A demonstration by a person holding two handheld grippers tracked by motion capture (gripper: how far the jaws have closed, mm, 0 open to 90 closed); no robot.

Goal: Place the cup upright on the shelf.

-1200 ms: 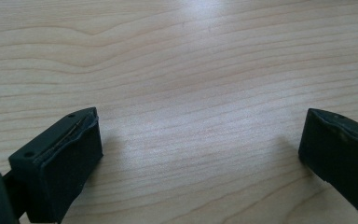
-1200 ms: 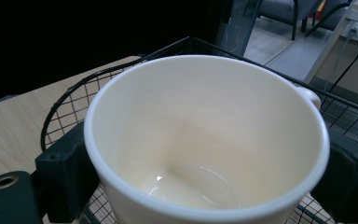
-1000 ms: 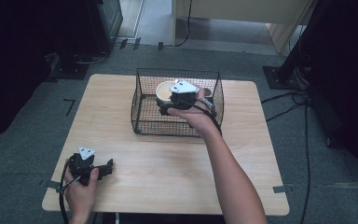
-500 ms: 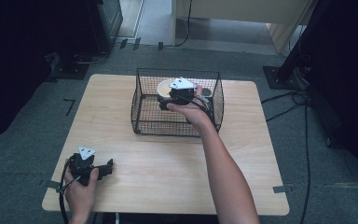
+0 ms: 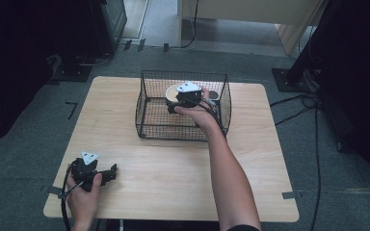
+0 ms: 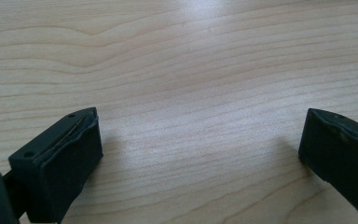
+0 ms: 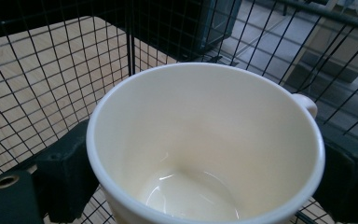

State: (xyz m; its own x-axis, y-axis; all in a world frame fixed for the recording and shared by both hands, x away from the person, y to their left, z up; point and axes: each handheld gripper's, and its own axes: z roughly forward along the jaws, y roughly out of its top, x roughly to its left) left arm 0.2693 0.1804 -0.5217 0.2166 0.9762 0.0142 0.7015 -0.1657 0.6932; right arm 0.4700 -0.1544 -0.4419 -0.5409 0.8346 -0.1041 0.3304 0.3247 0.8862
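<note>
The right gripper (image 5: 177, 103) is inside the black wire basket (image 5: 147, 113), its jaws set on either side of a cream mug (image 7: 205, 144), one pad against each outer wall. In the right gripper view the pads press the mug's sides, so it appears clamped, though how firmly I cannot tell. The mug is upright and empty, its small handle (image 7: 305, 103) turned away from the jaws, which leaves the smooth round wall free for a two-sided pinch. The hand (image 5: 197, 111) reaches in over the basket's near rim from above, probably because the mesh walls block any approach from the side. The basket sits at the far middle of the wooden table (image 5: 183, 178). The left gripper (image 5: 107, 174) rests low at the near left corner, well apart from the basket, jaws spread wide over bare wood and holding nothing, parked out of the way.
</note>
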